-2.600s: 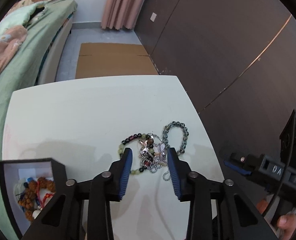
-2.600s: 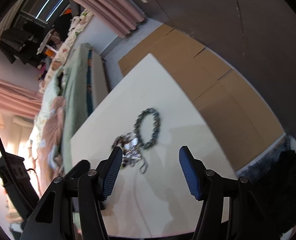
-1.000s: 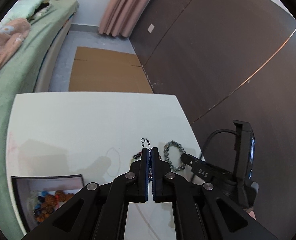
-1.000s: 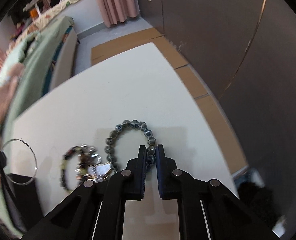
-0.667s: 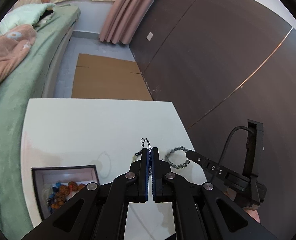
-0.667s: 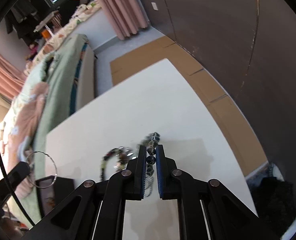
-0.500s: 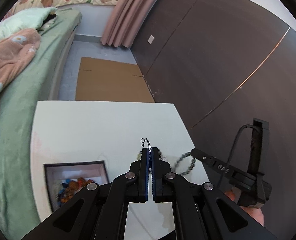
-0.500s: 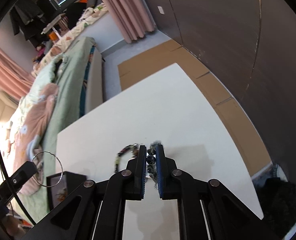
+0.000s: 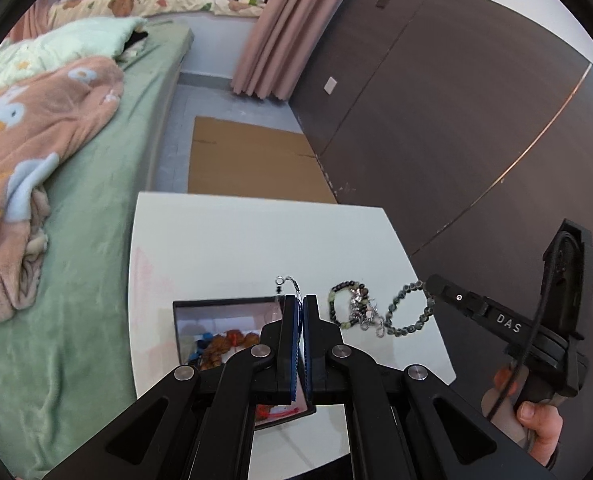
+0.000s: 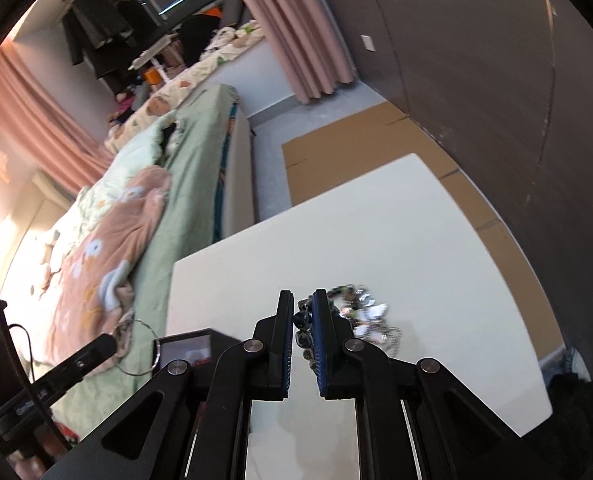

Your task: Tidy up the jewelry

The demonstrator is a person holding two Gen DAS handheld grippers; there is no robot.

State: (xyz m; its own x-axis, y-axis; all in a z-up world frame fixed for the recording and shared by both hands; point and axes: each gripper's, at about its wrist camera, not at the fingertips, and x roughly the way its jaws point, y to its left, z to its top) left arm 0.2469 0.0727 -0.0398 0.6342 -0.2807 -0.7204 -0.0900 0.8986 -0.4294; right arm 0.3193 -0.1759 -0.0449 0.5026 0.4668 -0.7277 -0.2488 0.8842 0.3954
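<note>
- While both grippers hang above the white worktop (image 9: 256, 240), each is closed on a piece of jewelry.
- Left gripper (image 9: 299, 300): jaws pressed together on a thin wire hoop (image 10: 138, 346); in the left wrist view only the hoop's clasp end (image 9: 286, 283) shows above the fingertips; in the right wrist view the hoop hangs as a full ring from the gripper tip, over the worktop's left edge beside the box.
- Right gripper (image 10: 303, 304): clamped on a dark beaded bracelet (image 9: 410, 312), which dangles in a loop from the tip, lifted clear of the worktop.
- Jewelry box (image 9: 216, 308): dark-walled, pale inside, on the near left part of the worktop, just below the left gripper; holds orange-brown and blue beads (image 9: 220, 342).
- Loose pile (image 9: 356, 306): a green-and-dark beaded bracelet tangled with silver chain, lying on the worktop right of the box, near the hanging bracelet.
- Hand (image 9: 536, 424): wrapped round the right gripper's handle, lower right.
- Surroundings: green bed (image 9: 76, 240) with a peach blanket (image 9: 36, 140) on the left; flattened cardboard (image 9: 252, 168) on the floor beyond the worktop; pink curtain (image 9: 284, 32); dark wall panels at right.
</note>
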